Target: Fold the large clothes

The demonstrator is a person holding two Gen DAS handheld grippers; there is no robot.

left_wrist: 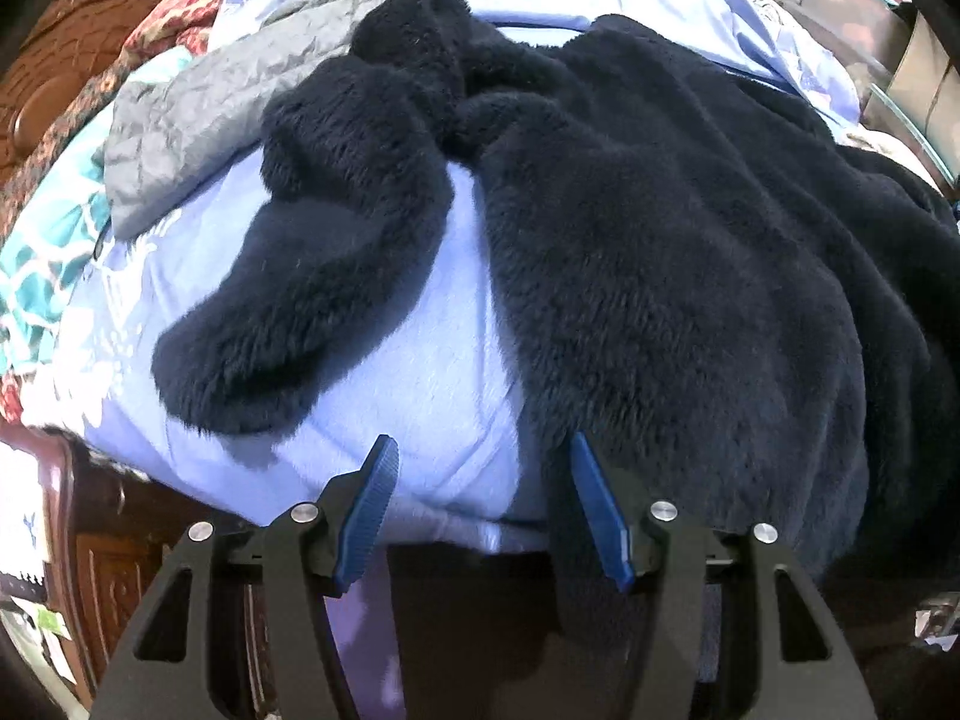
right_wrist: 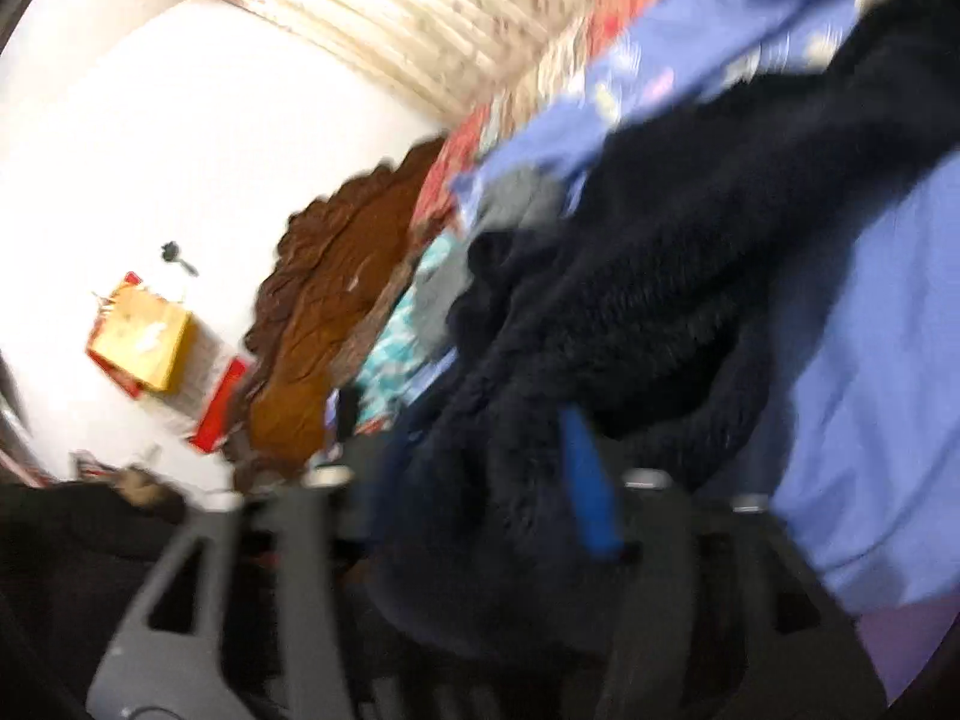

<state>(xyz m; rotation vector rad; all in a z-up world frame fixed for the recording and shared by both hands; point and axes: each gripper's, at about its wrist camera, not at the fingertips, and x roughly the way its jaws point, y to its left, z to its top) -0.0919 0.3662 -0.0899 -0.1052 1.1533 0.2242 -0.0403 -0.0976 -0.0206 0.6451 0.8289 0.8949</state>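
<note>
A large dark navy fleece garment (left_wrist: 678,276) lies spread on the bed, one sleeve (left_wrist: 324,264) stretched out to the left. My left gripper (left_wrist: 480,468) is open at the bed's near edge, its right finger (left_wrist: 594,504) against the fleece hem, nothing between the pads. In the blurred, tilted right wrist view the same fleece (right_wrist: 630,276) bunches over my right gripper (right_wrist: 510,480). One blue finger (right_wrist: 588,498) shows with fleece pressed on it; the other finger is hidden by the cloth.
A light blue quilt (left_wrist: 444,372) covers the bed. A grey padded garment (left_wrist: 198,114) lies at the back left. A carved wooden headboard (left_wrist: 66,60) stands at left, also in the right wrist view (right_wrist: 324,324). Storage boxes (left_wrist: 894,48) stand at right.
</note>
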